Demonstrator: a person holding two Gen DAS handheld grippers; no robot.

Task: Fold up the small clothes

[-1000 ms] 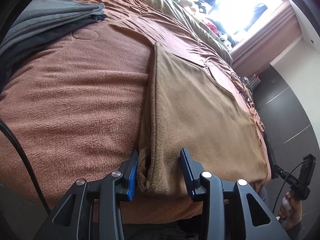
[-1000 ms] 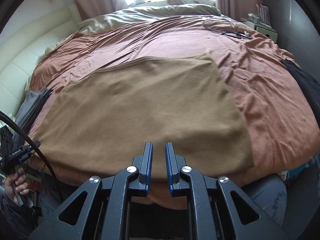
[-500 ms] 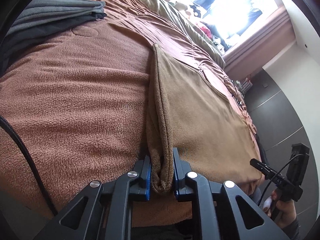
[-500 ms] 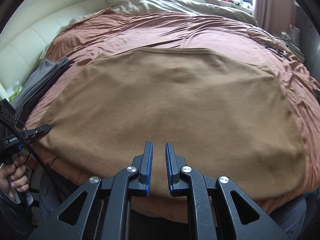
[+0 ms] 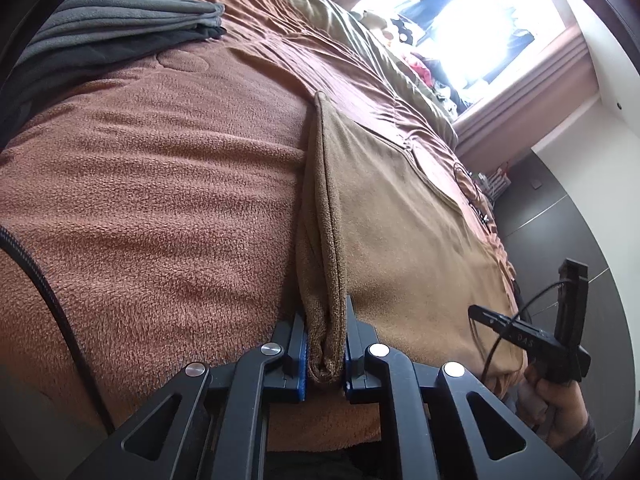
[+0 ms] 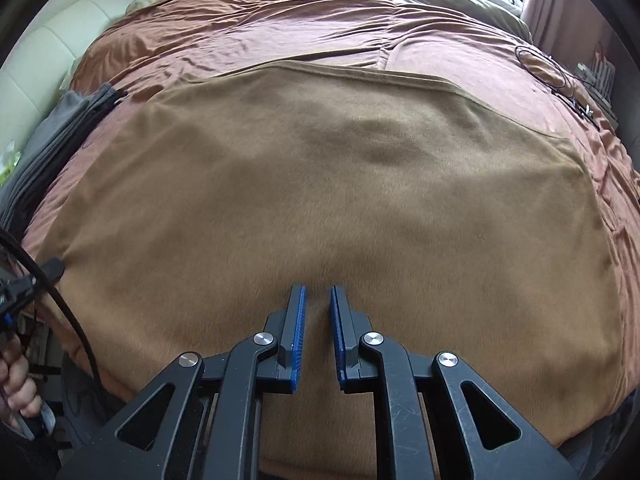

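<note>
Tan fleece cloth (image 6: pixel 360 200) lies spread flat on the rust-brown fleece bedspread (image 5: pixel 160 208), covering the near middle of the bed. Left gripper (image 5: pixel 325 344) has its blue-padded jaws pinched on the cloth's near-left corner, a doubled ridge of fabric bunched between the pads; the cloth's left edge runs straight away from the jaws toward the far side. Right gripper (image 6: pixel 317 320) hangs over the near-centre of the cloth, jaws a narrow gap apart with nothing gripped; contact with the fabric can't be told. Far edge of cloth is hemmed and mostly straight, right edge slopes down toward the bed's side. Bare bedspread is left of the cloth and beyond it. Folded grey garments (image 5: pixel 104 20) are stacked at the far left, well apart from the cloth. Black cable (image 6: pixel 560 76) lies at the far right.
</note>
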